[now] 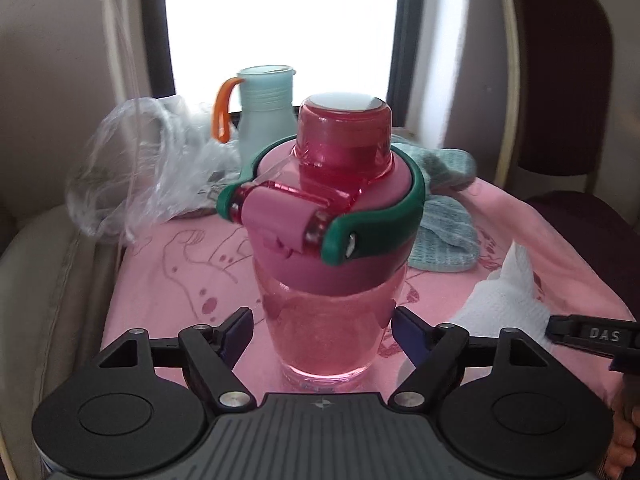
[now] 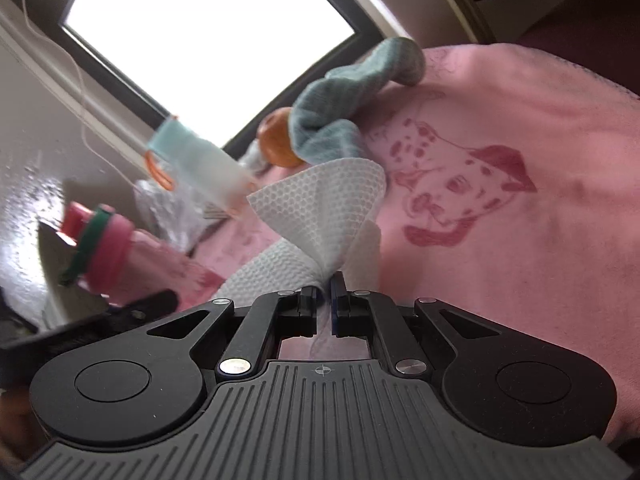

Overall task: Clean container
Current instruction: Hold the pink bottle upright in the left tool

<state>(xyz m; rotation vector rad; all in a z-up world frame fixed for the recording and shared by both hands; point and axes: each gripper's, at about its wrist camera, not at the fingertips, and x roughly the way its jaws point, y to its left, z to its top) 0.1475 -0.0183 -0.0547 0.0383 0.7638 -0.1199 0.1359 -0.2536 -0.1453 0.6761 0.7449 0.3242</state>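
Left gripper [image 1: 323, 330] spread around pink bottle [image 1: 332, 240], untouched; right gripper [image 2: 325, 292] pinching paper towel [image 2: 320, 208]: clamp bottle squarely before wiping

A pale teal bottle [image 1: 266, 110] (orange loop handle), crumpled clear plastic bag [image 1: 140, 168] and teal cloth [image 1: 444, 216] lie on a pink dog-print towel [image 2: 500, 240]

Ahead of me a bright window [image 1: 280, 20] in a dark frame glares white. Beige walls [image 1: 60, 80] flank it; right of the window stands a dark maroon chair [image 1: 568, 92].
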